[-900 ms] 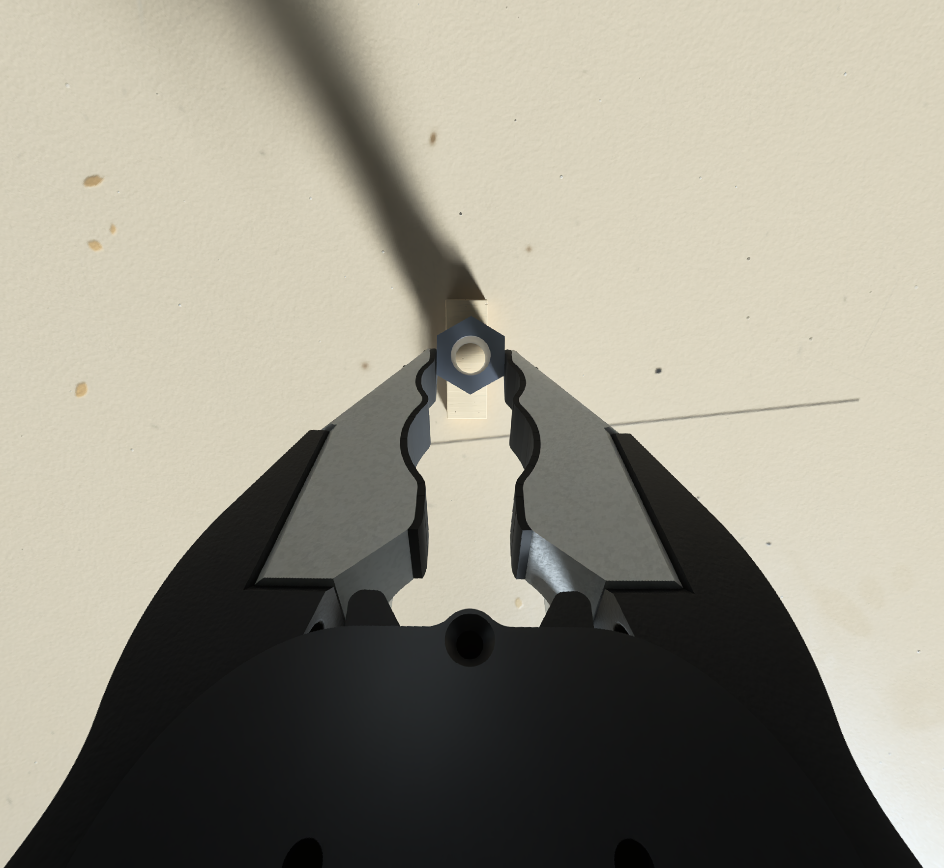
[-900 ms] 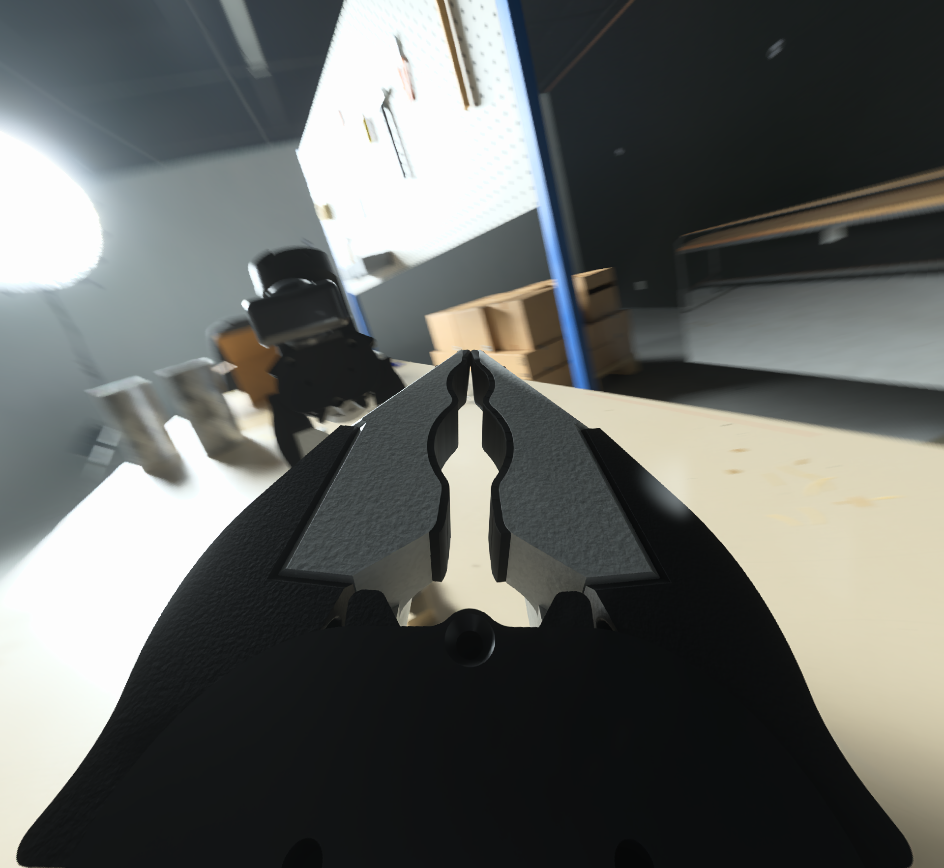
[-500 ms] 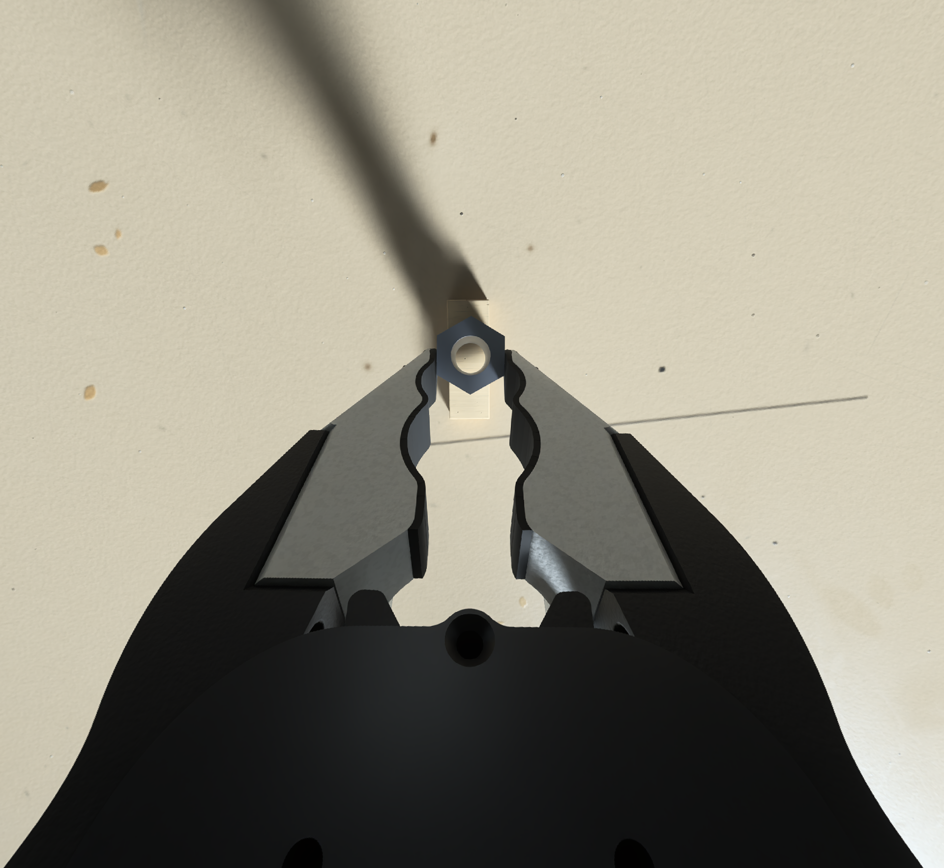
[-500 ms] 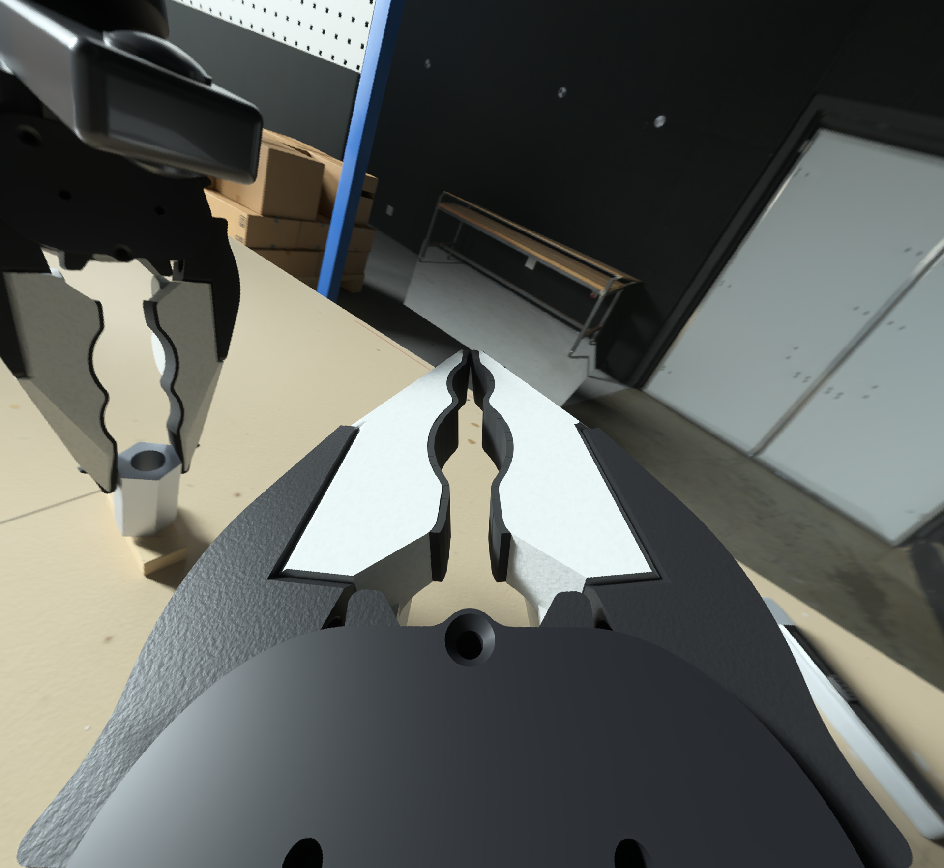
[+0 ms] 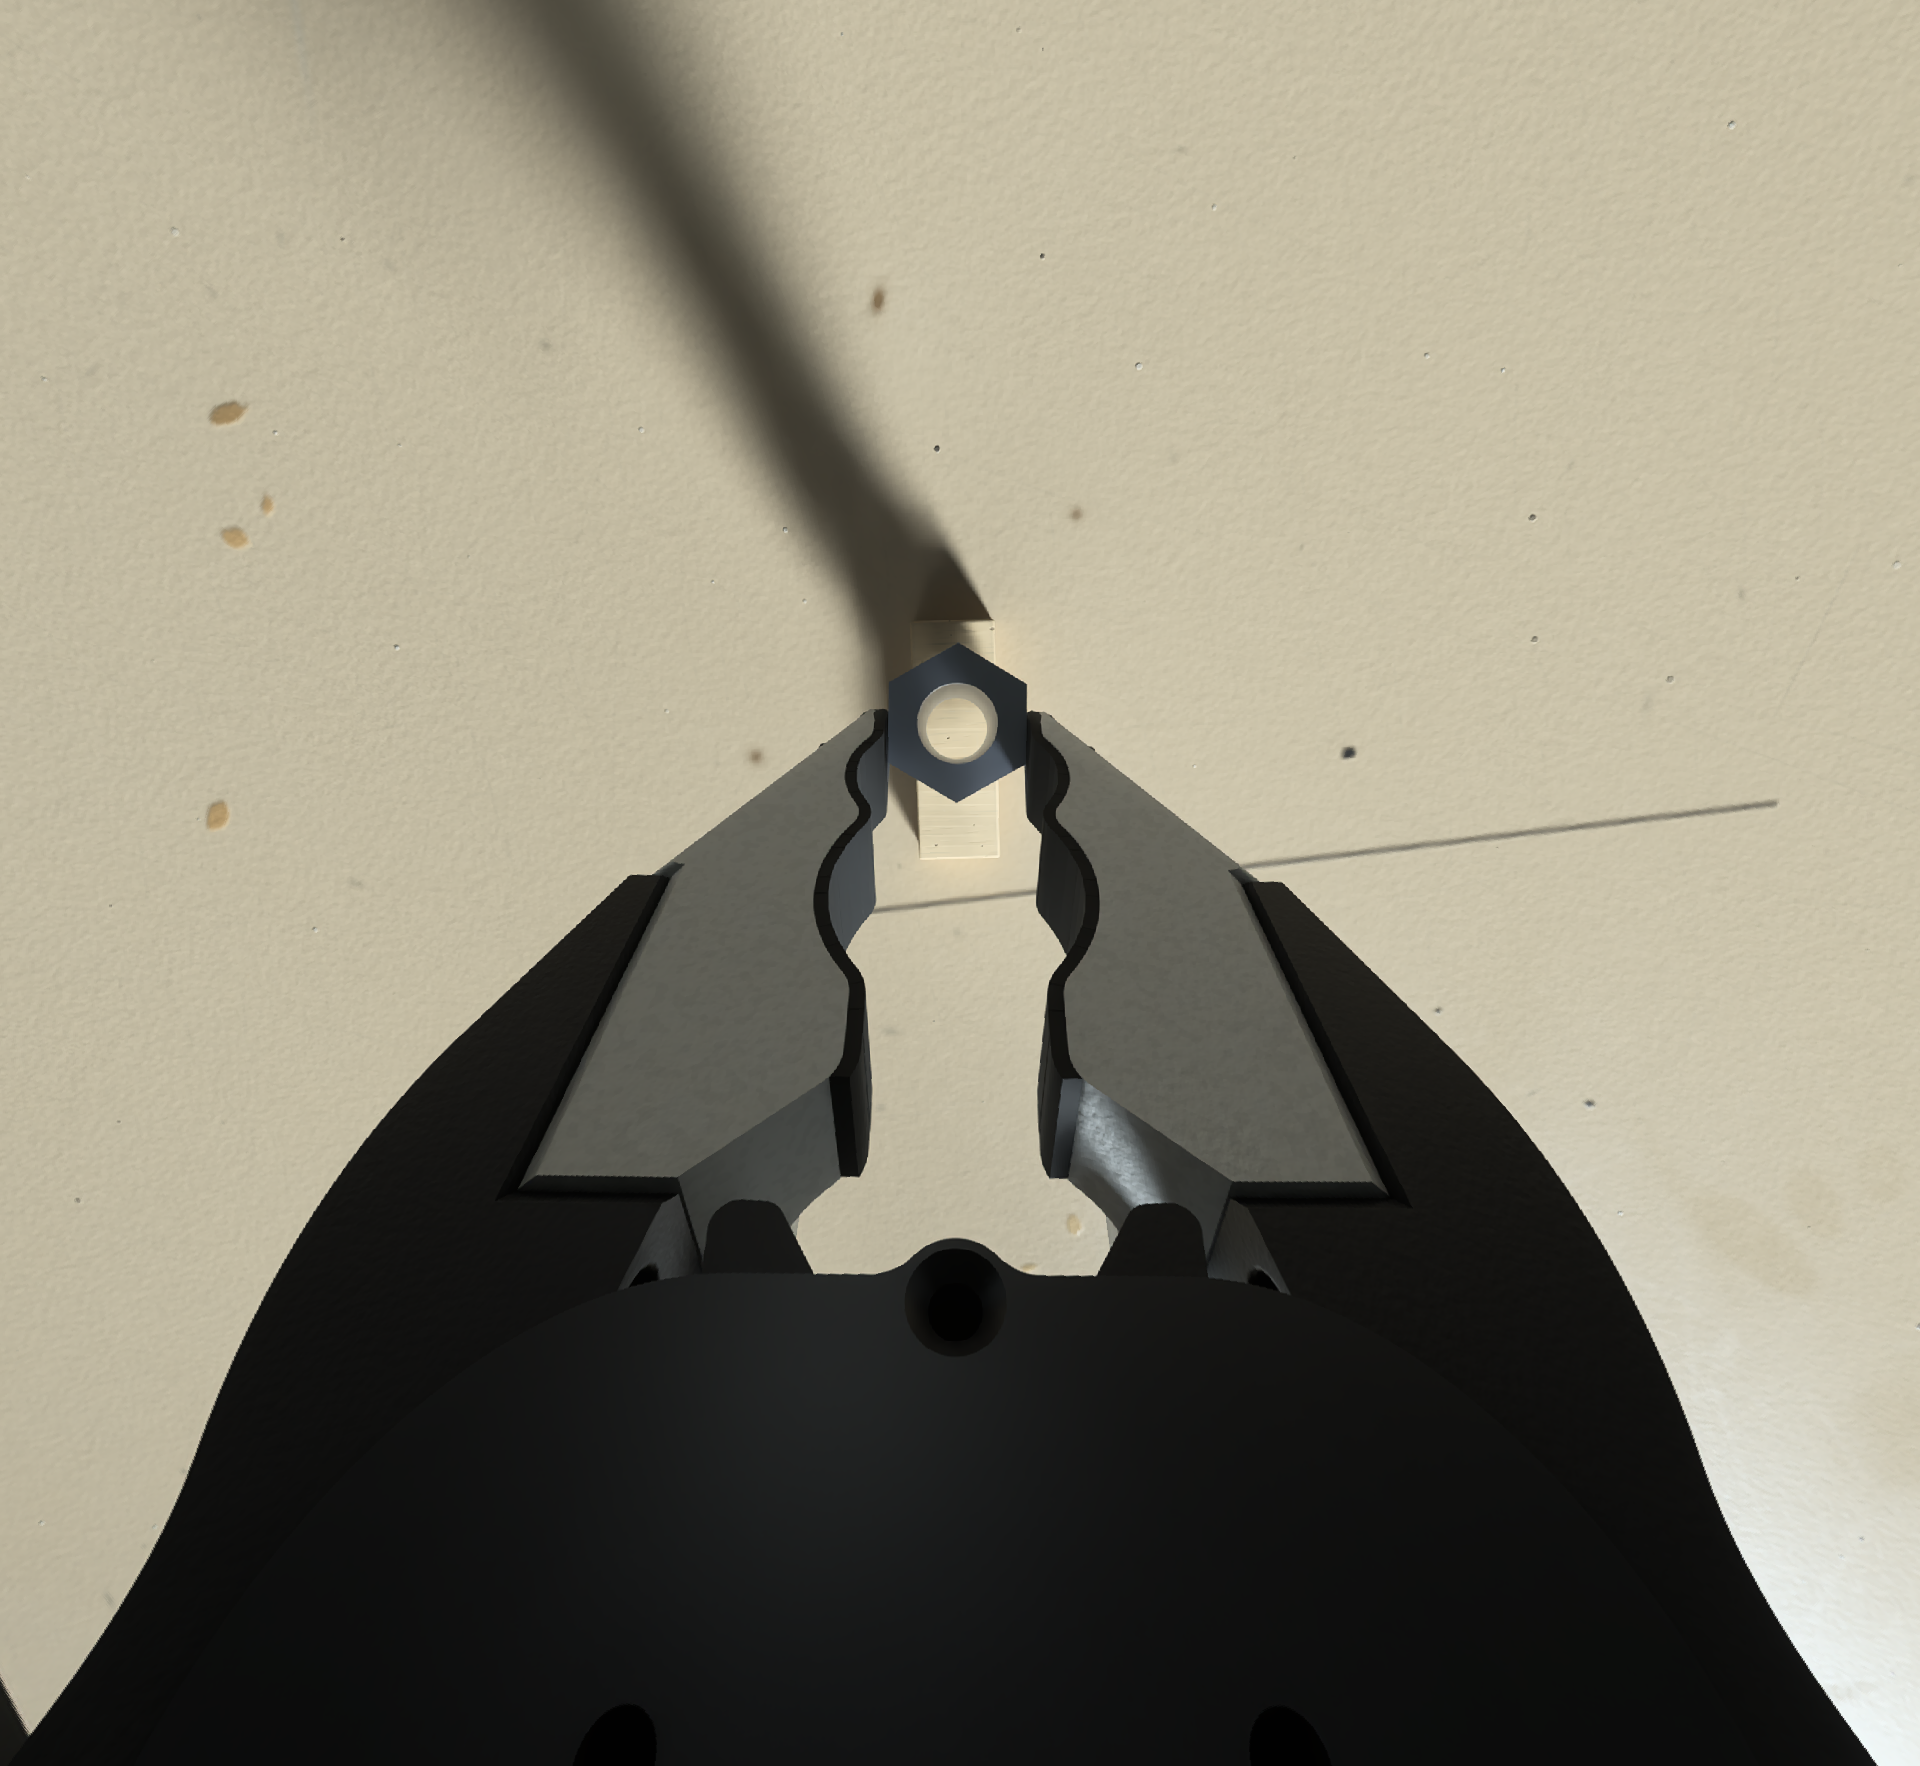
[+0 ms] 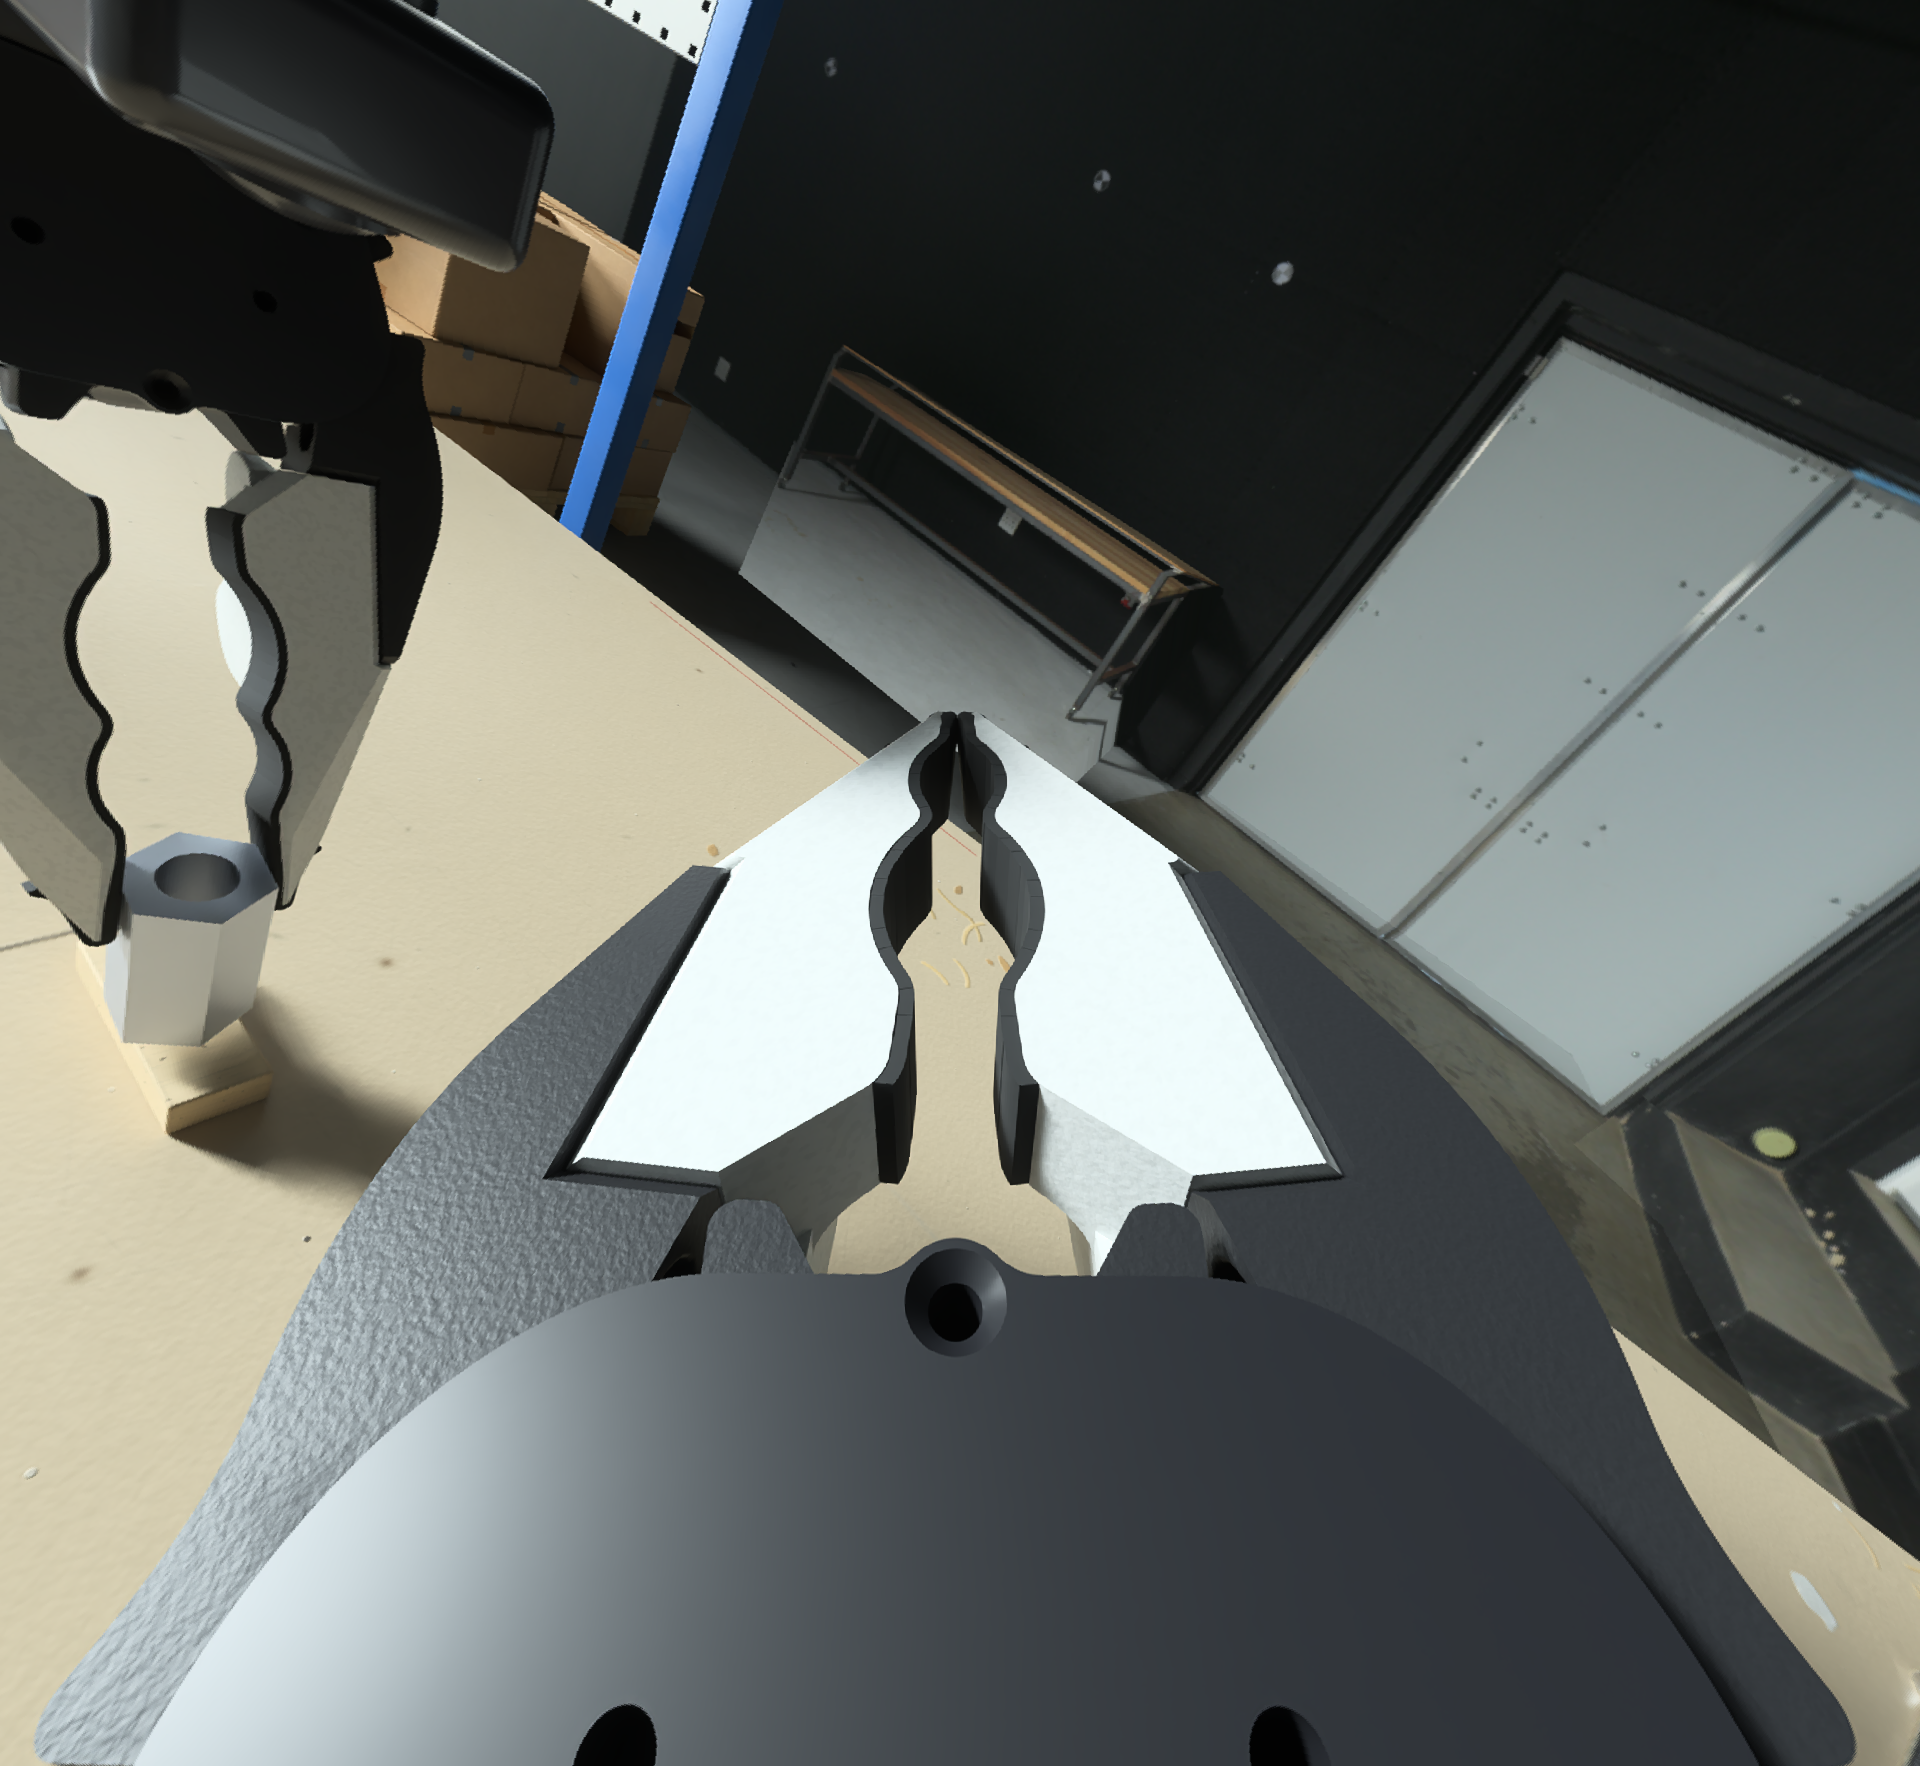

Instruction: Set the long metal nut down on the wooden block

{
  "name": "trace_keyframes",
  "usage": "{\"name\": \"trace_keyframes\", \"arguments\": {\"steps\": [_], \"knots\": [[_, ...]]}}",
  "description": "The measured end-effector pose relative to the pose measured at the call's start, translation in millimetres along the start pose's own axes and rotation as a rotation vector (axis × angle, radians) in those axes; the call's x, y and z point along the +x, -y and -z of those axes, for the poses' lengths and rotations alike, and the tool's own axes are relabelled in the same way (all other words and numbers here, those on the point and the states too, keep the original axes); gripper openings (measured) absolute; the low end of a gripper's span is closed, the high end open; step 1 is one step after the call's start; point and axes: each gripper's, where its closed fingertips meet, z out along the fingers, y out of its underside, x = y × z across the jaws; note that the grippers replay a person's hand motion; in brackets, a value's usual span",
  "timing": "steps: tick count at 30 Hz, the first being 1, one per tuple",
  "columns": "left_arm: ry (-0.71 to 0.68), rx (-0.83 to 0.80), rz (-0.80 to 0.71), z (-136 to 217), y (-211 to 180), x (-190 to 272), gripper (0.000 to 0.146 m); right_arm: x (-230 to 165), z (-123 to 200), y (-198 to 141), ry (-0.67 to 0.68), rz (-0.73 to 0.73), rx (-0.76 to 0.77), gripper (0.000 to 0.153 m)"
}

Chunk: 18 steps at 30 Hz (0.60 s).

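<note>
Two fingertips of your left gripper (image 5: 956,729) clasp the long metal nut (image 5: 957,725), which stands upright over the wooden block (image 5: 958,833) in the left wrist view. Open slowly and lift straight up.

From the right wrist view, the nut's base touches the block; your right gripper (image 6: 954,722) is closed, empty, and well apart on the table (image 6: 582,729). Keep it there.
</note>
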Motion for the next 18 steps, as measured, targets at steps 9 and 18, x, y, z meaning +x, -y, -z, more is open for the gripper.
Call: {"name": "trace_keyframes", "arguments": {"steps": [9,18], "knots": [[-0.004,0.016,0.006,-1.8,-2.7,-0.4,0.026,-2.3,-0.5,0.5,0.026,-0.032,0.020,0.000],[-0.012,0.047,0.049,-2.2,-8.4,-1.0,0.026,-1.9,0.5,2.8,0.057,-0.097,0.058,0.000]]}}
